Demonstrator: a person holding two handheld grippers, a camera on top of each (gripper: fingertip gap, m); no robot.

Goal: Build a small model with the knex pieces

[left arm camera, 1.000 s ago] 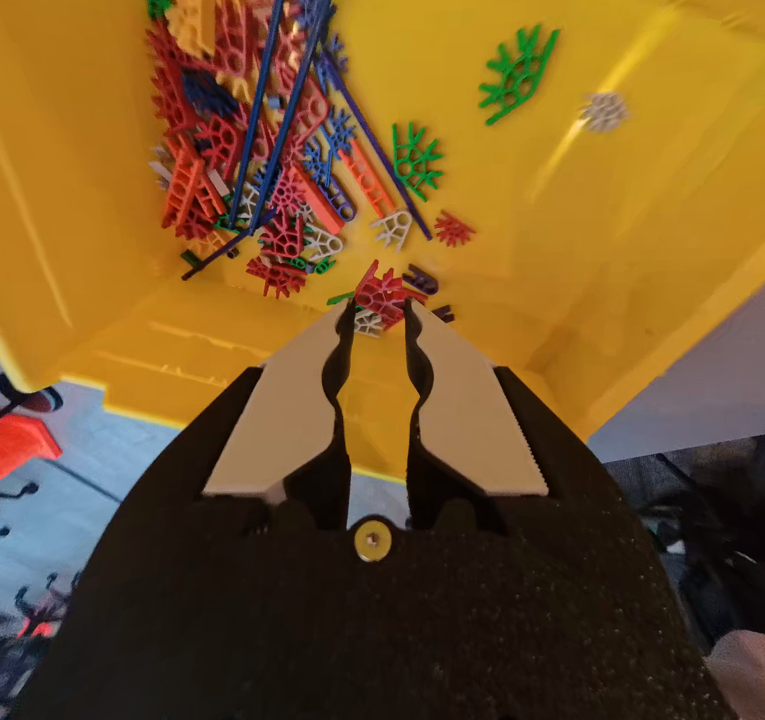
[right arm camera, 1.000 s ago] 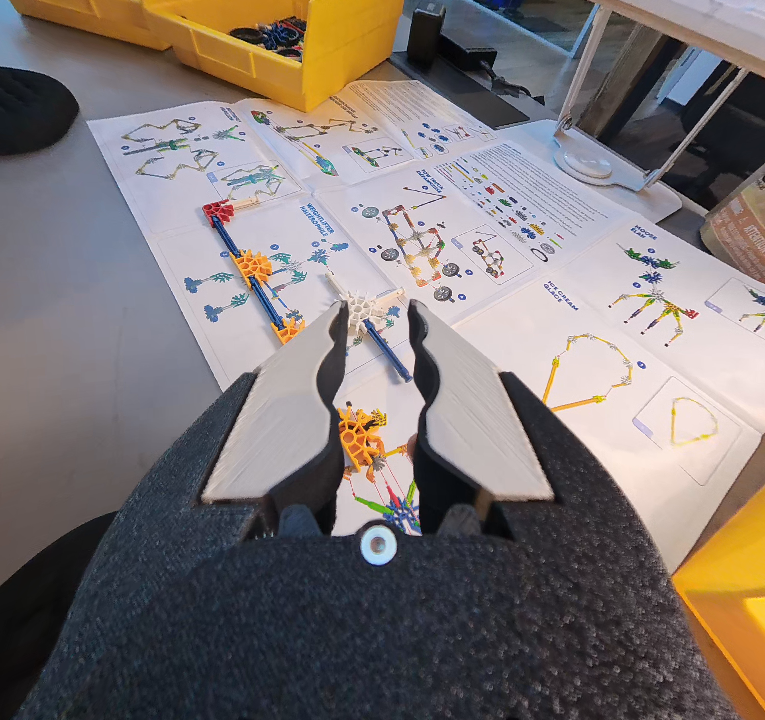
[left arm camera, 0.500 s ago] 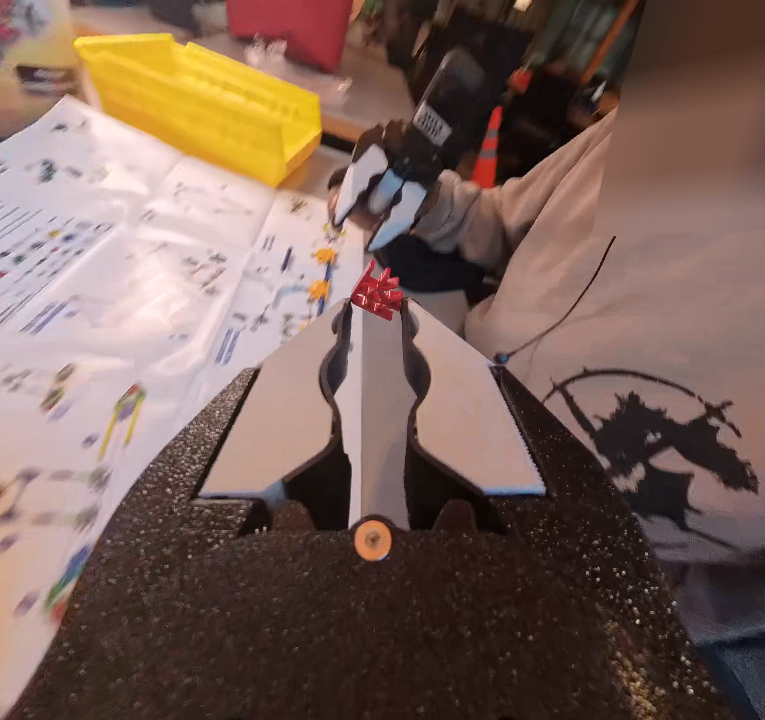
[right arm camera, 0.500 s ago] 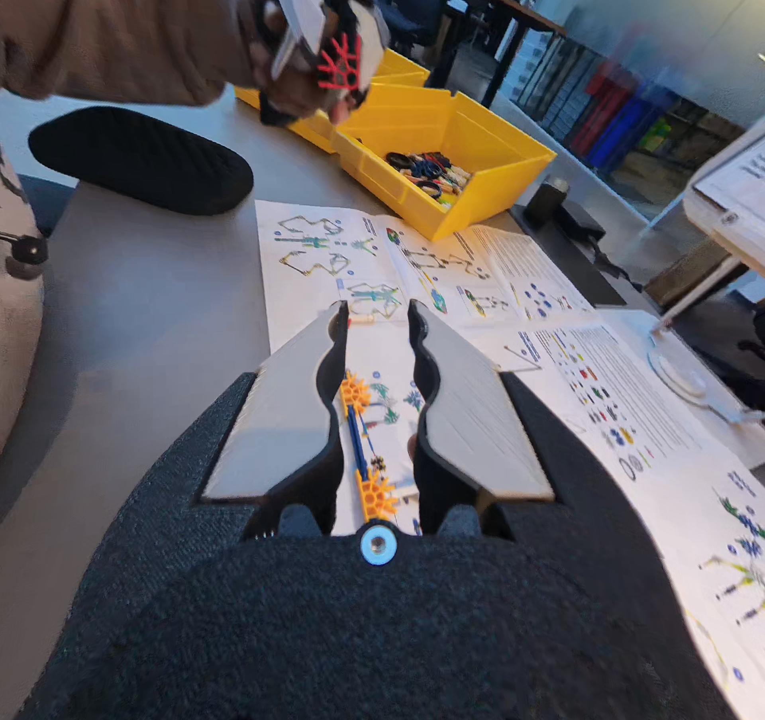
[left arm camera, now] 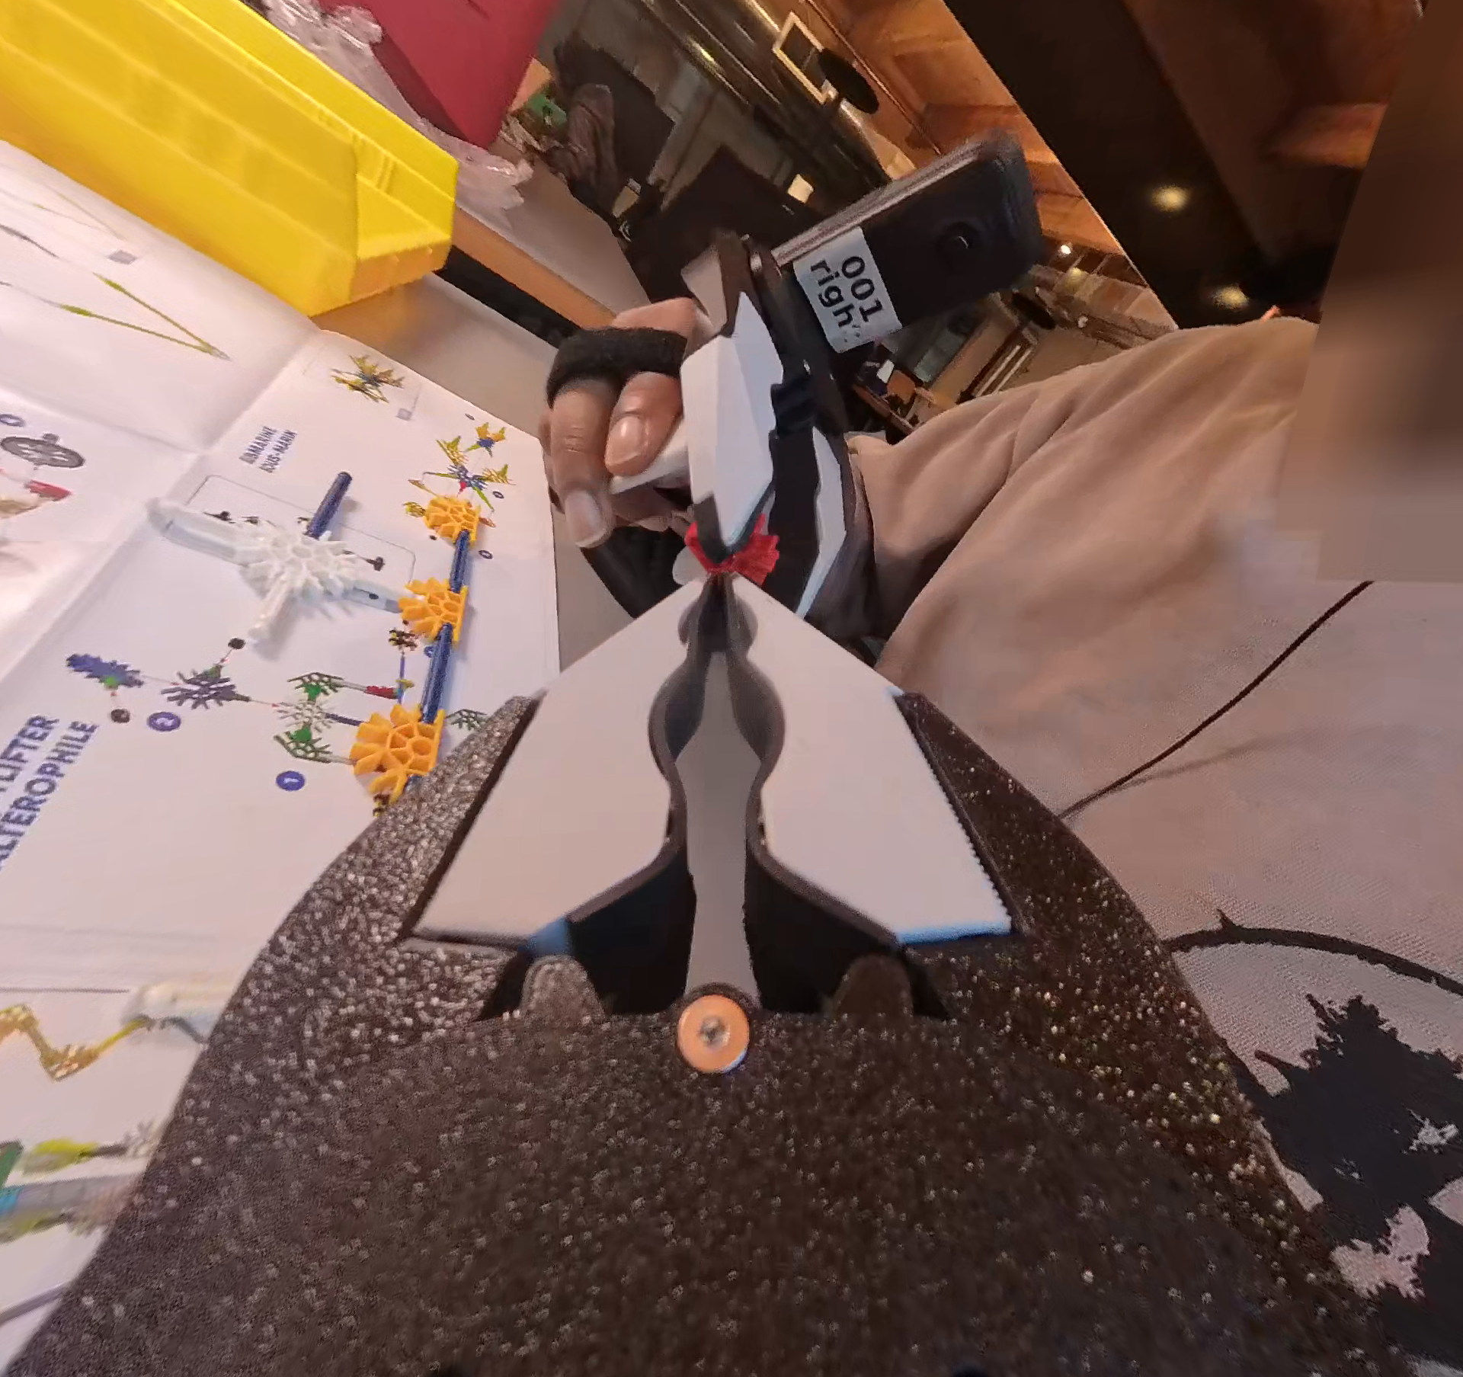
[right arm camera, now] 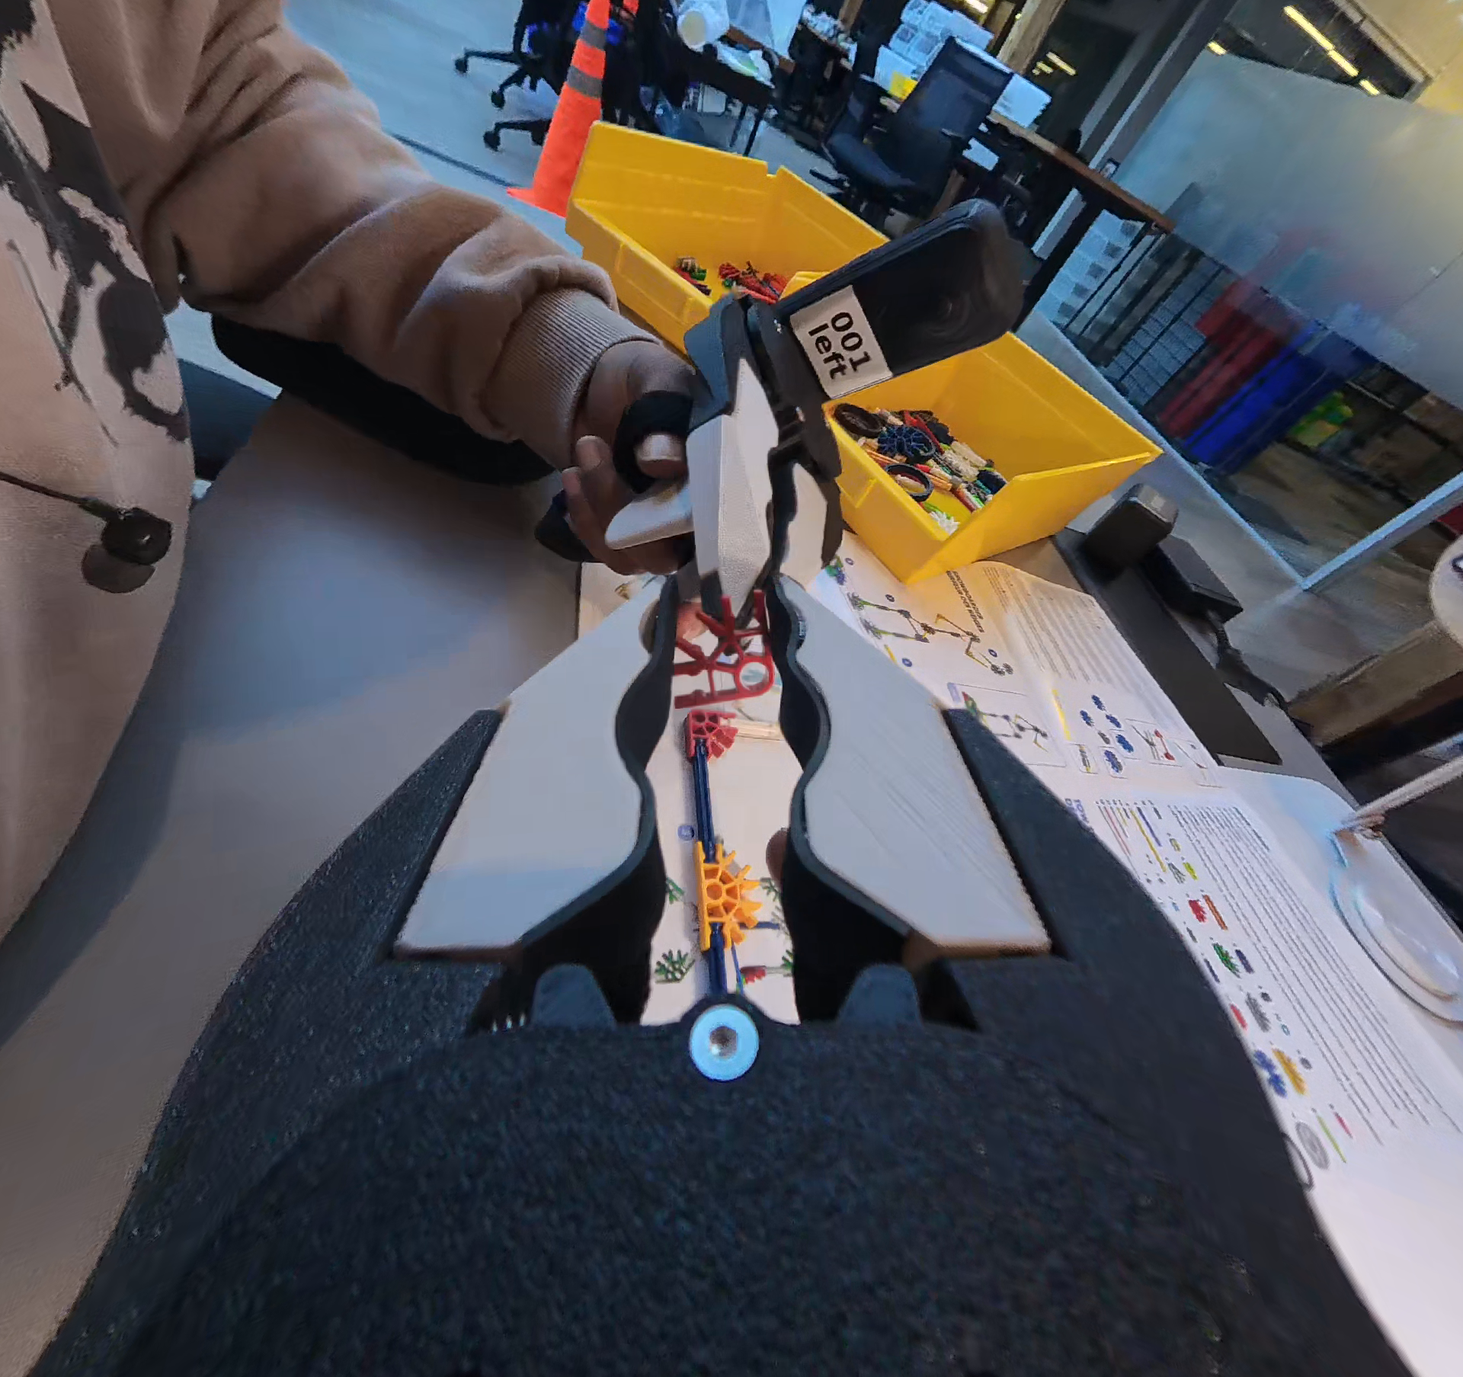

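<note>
A flat red connector [right arm camera: 724,670] hangs in the air above the instruction sheet [right arm camera: 989,674]. My left gripper [left arm camera: 716,585] has its fingertips together, pinching the connector's edge [left arm camera: 756,551]; in the right wrist view it [right arm camera: 732,599] grips the connector's top spokes from above. My right gripper [right arm camera: 722,618] has closed its two fingers against the connector's sides. In the left wrist view it [left arm camera: 760,563] meets my left gripper tip to tip. Both grippers hold the same piece.
On the sheet lies a chain of blue rods with orange connectors [left arm camera: 431,611] and a red end connector [right arm camera: 710,733], with a white snowflake connector [left arm camera: 301,563] beside it. Yellow bins of parts [right arm camera: 1029,420] [left arm camera: 198,112] stand beyond. A person's tan sleeve [right arm camera: 356,254] is at the left. My left and right fingertips are right by each other.
My left gripper carried the red connector out of the yellow bin to above the sheet, and its fingertips came together. My right gripper rose to meet it and narrowed onto the connector.
</note>
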